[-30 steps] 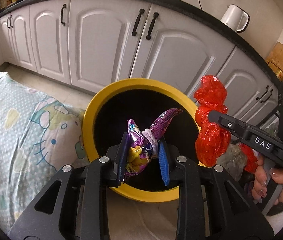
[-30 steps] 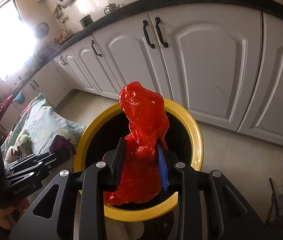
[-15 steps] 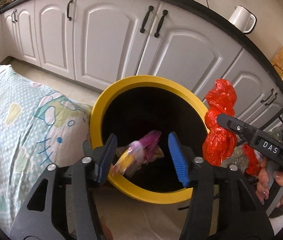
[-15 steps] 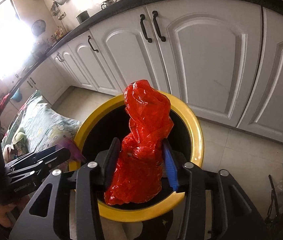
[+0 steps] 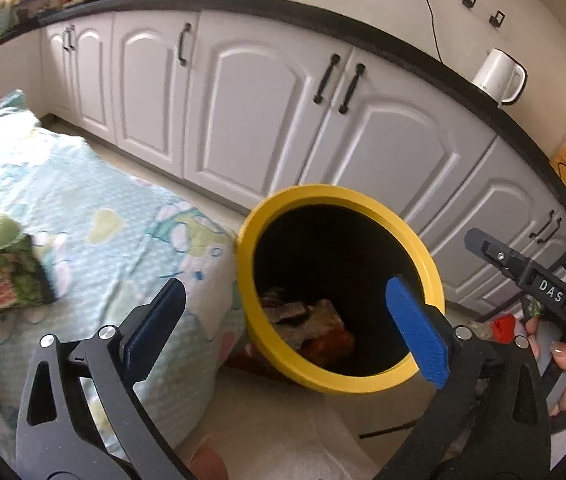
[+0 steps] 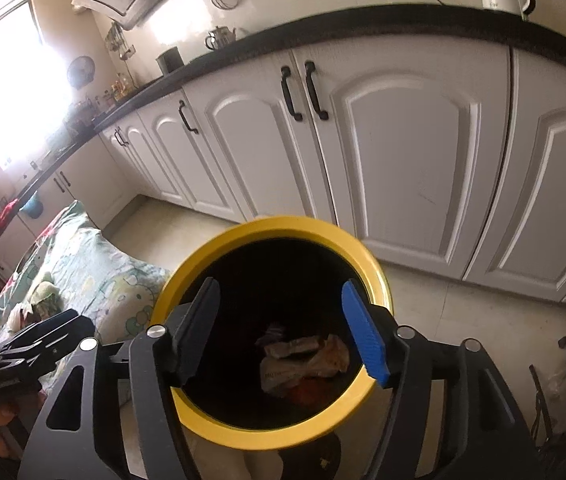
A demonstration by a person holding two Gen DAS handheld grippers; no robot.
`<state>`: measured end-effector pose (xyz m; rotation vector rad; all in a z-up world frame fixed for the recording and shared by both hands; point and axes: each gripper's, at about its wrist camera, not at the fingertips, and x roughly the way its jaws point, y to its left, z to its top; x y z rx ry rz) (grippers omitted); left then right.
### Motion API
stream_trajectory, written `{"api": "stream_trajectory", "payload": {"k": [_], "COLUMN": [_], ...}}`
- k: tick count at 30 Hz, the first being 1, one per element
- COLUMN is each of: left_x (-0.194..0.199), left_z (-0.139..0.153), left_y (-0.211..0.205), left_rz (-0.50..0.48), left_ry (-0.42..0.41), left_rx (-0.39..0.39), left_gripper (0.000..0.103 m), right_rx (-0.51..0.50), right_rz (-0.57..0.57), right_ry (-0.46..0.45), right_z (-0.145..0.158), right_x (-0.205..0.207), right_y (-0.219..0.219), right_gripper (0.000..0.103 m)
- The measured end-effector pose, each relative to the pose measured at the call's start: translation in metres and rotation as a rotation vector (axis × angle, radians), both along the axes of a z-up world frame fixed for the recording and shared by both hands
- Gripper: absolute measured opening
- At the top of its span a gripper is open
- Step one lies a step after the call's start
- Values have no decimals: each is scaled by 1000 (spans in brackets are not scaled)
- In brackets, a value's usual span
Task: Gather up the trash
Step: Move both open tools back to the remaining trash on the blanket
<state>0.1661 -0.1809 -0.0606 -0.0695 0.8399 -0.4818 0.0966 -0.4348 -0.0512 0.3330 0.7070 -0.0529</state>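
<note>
Left gripper point(image 5: 283, 320) spreading wide, jaws having just opened, nothing between them; likely a release stance. Right gripper point(image 6: 283, 334) also gaping, just opened, empty, hovering over bin mouth. Trash pile point(image 6: 303, 364) lying at bottom of yellow-rimmed bin point(image 6: 379, 280), crumpled wrappers plus red scrap. Bin standing beside patterned cloth point(image 5: 95, 216), at its 3 o'clock. Green snack packet point(image 5: 11, 280) sitting on cloth at bin's 9 o'clock, probably next pickup. White cabinets point(image 5: 251, 120) at 12 o'clock.

Wrappers point(image 6: 303, 360) in bin point(image 6: 203, 264), before cabinets point(image 6: 403, 140)
</note>
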Motion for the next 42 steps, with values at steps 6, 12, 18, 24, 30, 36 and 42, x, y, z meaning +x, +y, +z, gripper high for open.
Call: {"api": "stream_trajectory", "payload": {"k": [6,12,18,24,30,36,42], "left_x": [-16,-33,-41,-49,-55,-62,-67], "left_z": [19,39,52,61,68,75,79], "left_y": [20,45,64,87,114,146,177], "left_rz": [40,80,123,170,224,291,361], "left_ry": [-58,-128,-164,-195,-212,-239,-254], "left_rx": [35,42,30,21,6,2,-16], "left_gripper": [92,92,92,92,92,92,92], "right_rx": [-9,-31,-68,-87,-89,-103,-109], "right_rz": [14,46,92,141,193,253,321], "right_ry": [-36,-58,-82,-103,-119,-134,-157], "right_z": [15,27,41,53,64,73,84], "right_x": [-4,-1,-3,-2,-2,2,3], "right_y": [11,29,52,76,101,133,163], "right_gripper": [68,69,69,72,75,76,76]}}
